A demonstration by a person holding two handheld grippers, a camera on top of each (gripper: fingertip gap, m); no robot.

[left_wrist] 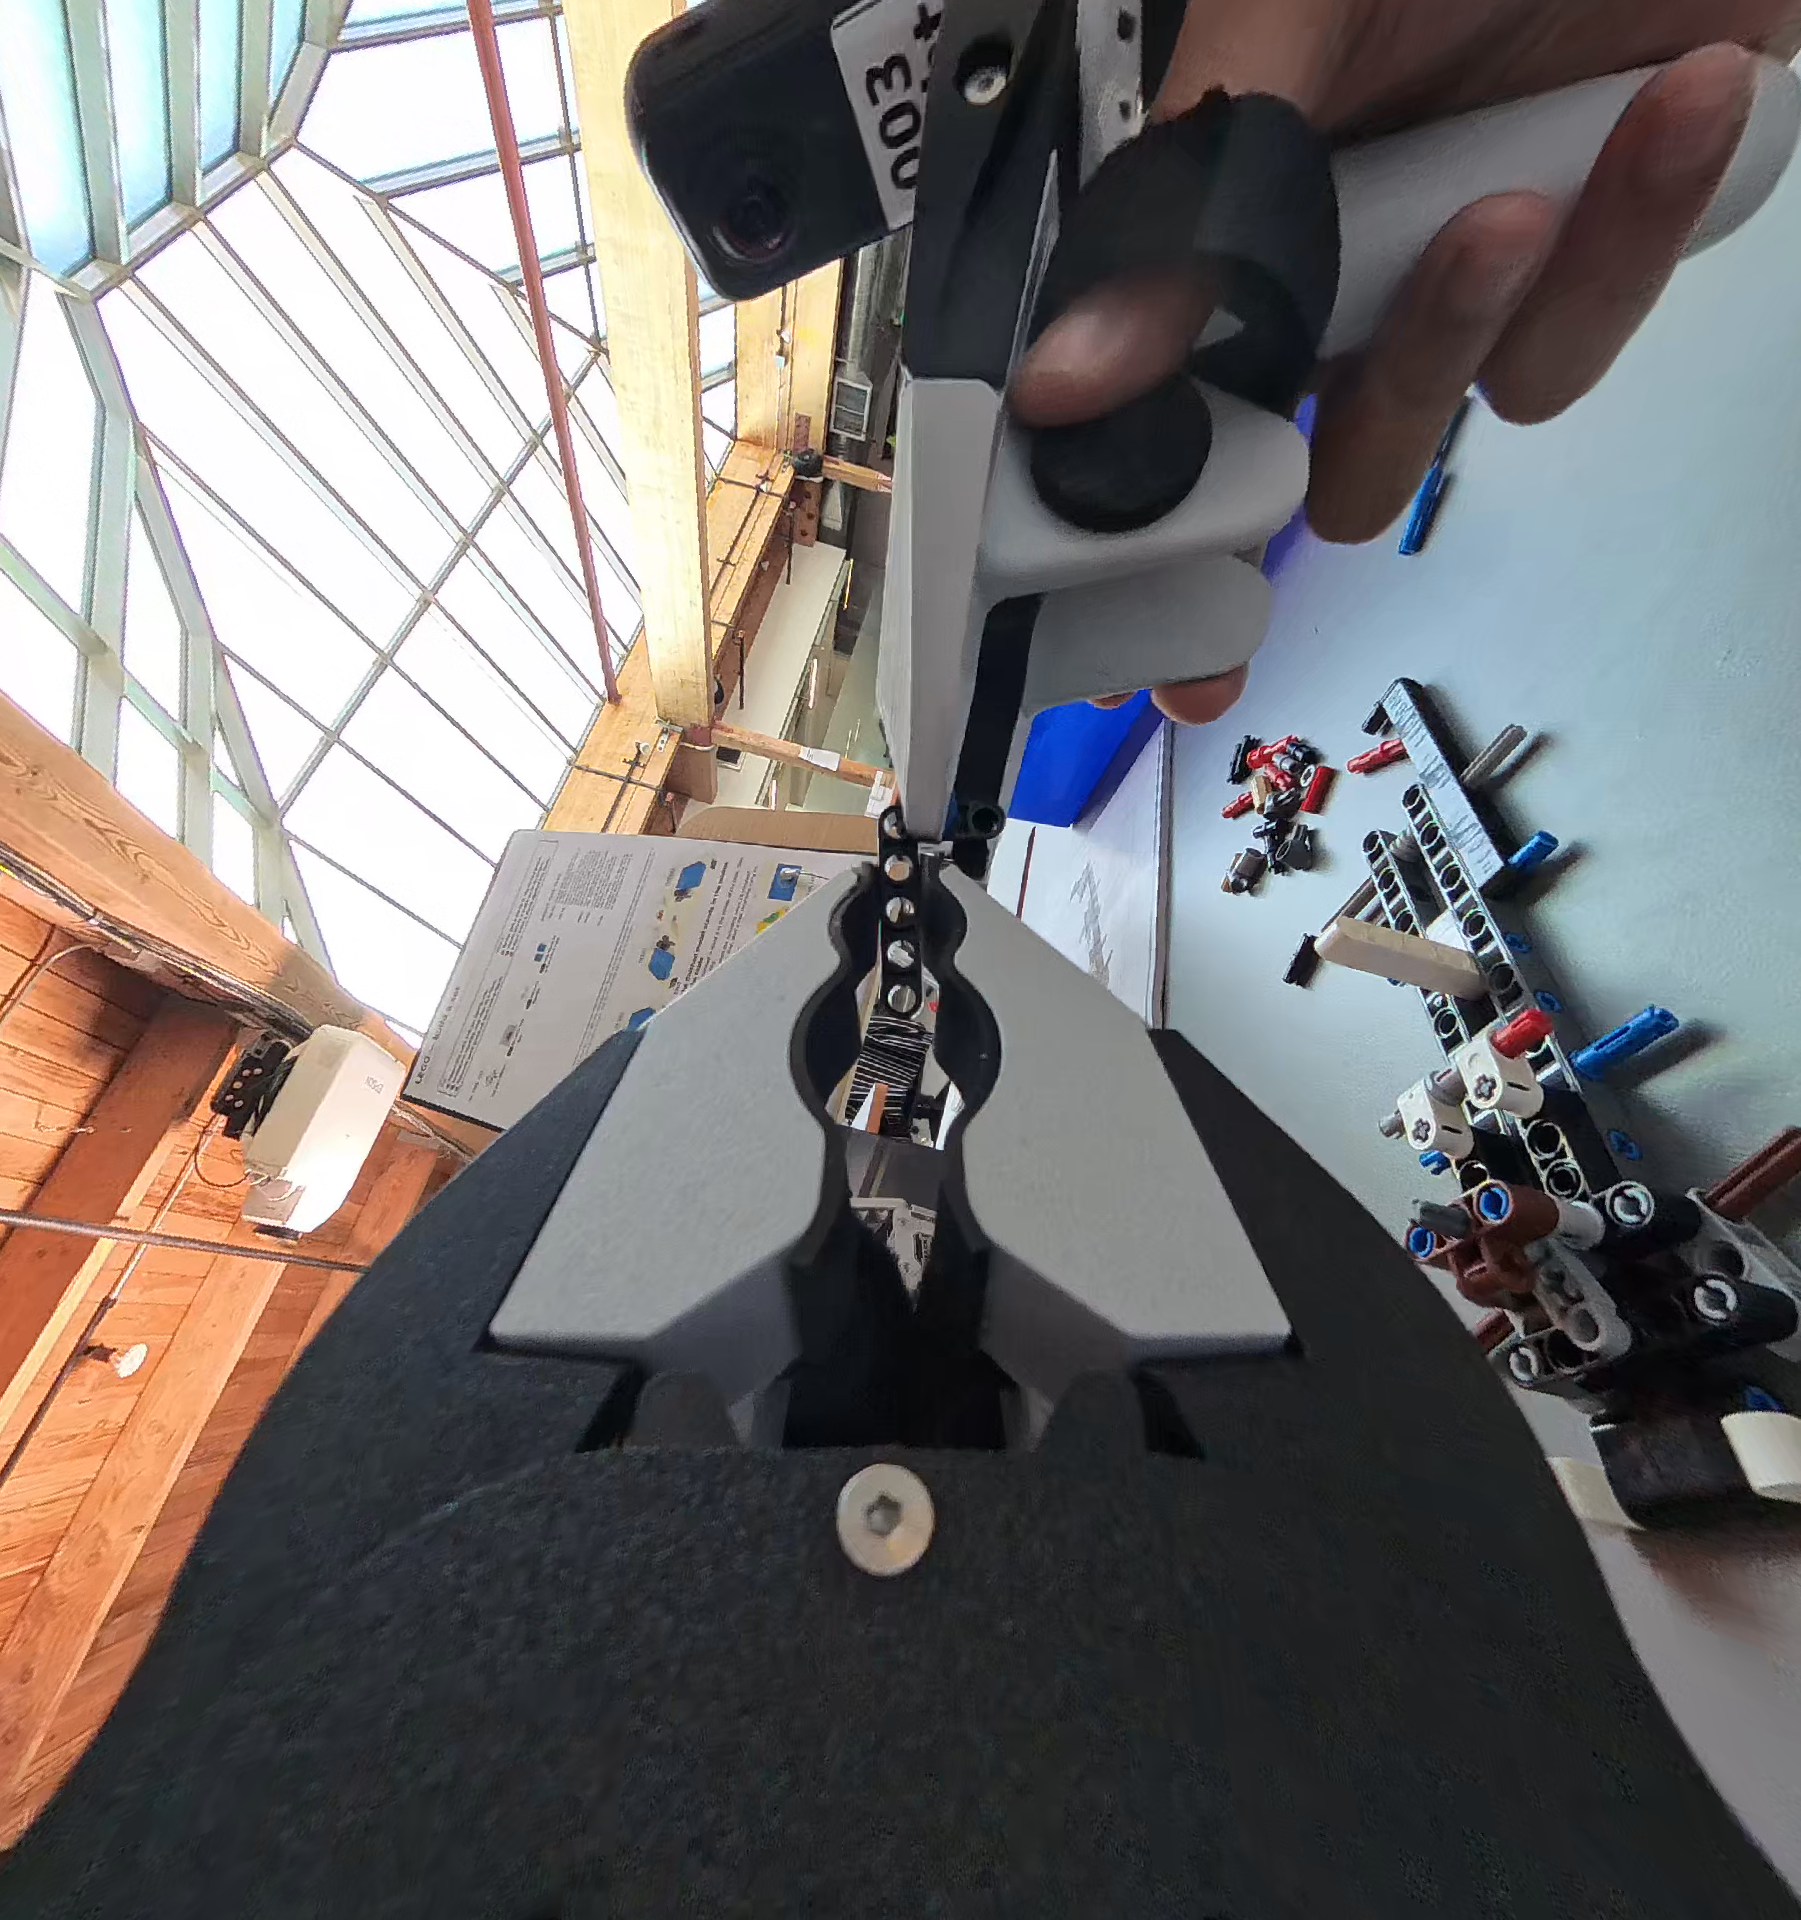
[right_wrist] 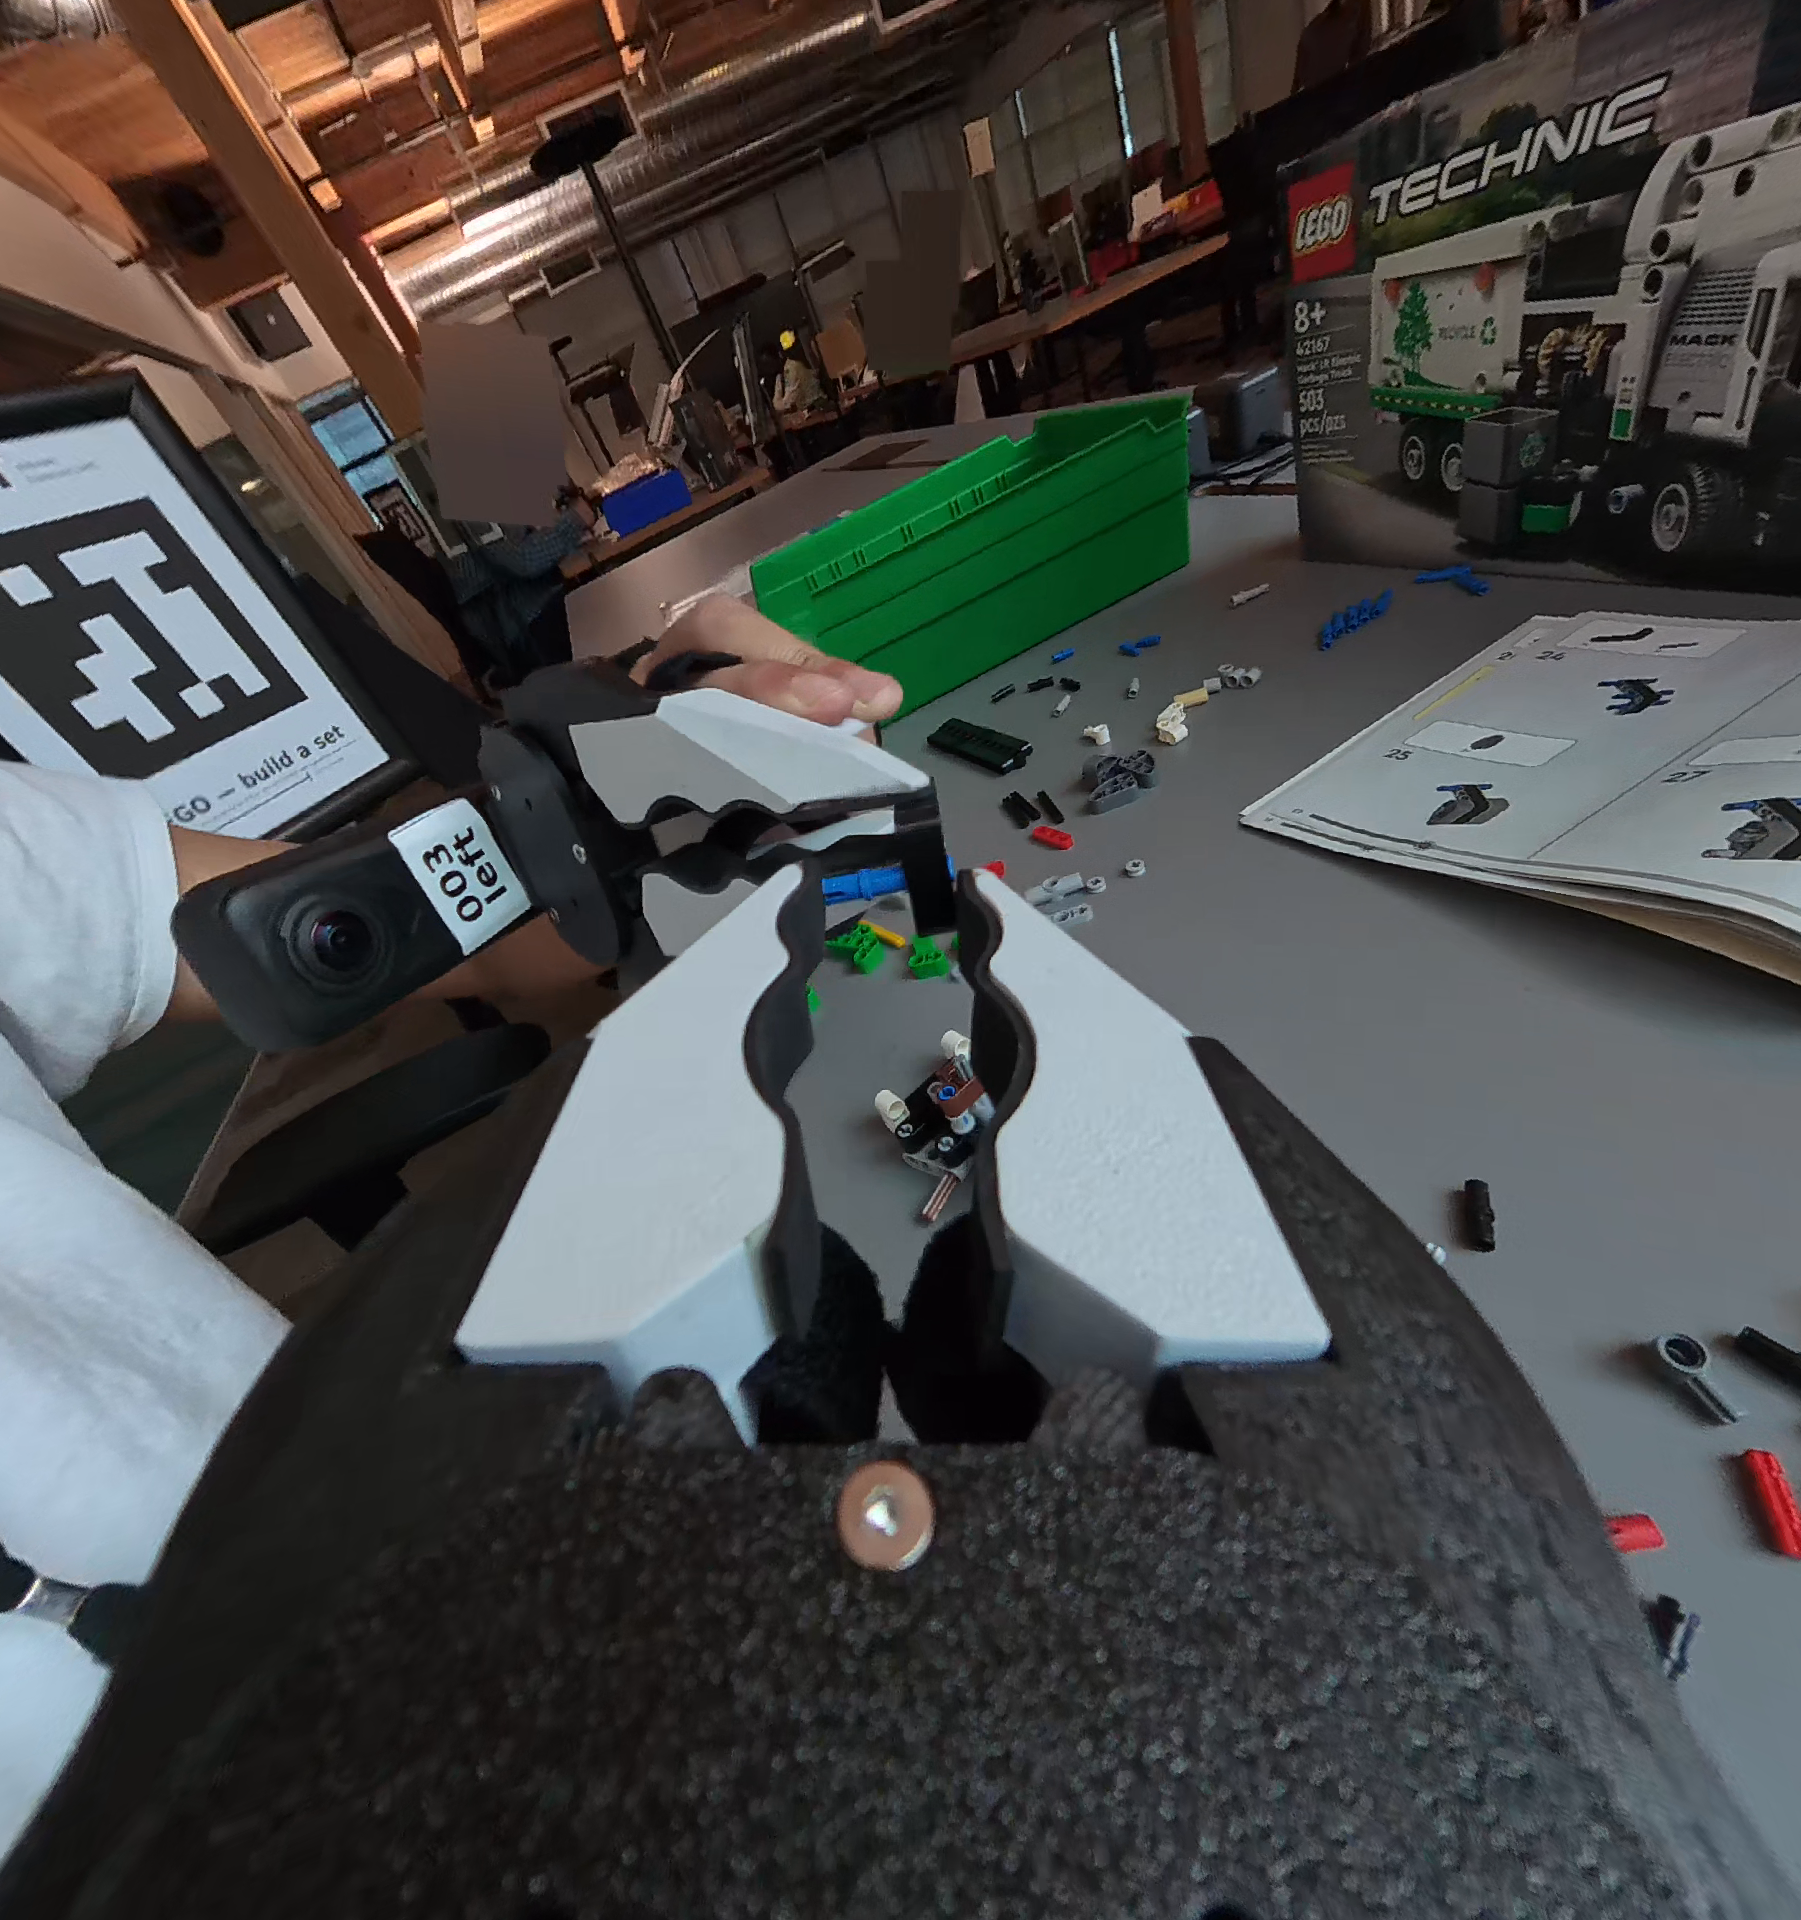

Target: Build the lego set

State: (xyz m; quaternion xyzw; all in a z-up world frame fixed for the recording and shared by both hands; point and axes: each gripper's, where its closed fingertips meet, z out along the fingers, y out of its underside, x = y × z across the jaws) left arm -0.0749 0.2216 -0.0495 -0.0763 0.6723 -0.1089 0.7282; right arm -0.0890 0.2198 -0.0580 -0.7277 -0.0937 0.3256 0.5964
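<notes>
In the left wrist view my left gripper (left_wrist: 901, 883) is shut on a thin black beam with a row of holes (left_wrist: 898, 940), which sticks out past its fingertips. My right gripper (left_wrist: 953, 831) comes in from above and meets the beam's outer end. In the right wrist view my right gripper (right_wrist: 880, 883) is shut end to end on a blue pin (right_wrist: 860, 885). The pin lies across the hanging part of the black beam (right_wrist: 932, 883), held by the left gripper (right_wrist: 901, 800) from the left. Both are raised above the grey table (right_wrist: 1291, 1091).
A partly built assembly (left_wrist: 1561, 1195) and a pile of small parts (left_wrist: 1275, 790) lie on the table. An open instruction booklet (right_wrist: 1602, 748), a green bin (right_wrist: 979, 551), a product box (right_wrist: 1582, 343) and a framed sign (right_wrist: 117, 623) stand around. A small sub-assembly (right_wrist: 937, 1117) lies below my right gripper. The grippers are tip to tip, or close to it.
</notes>
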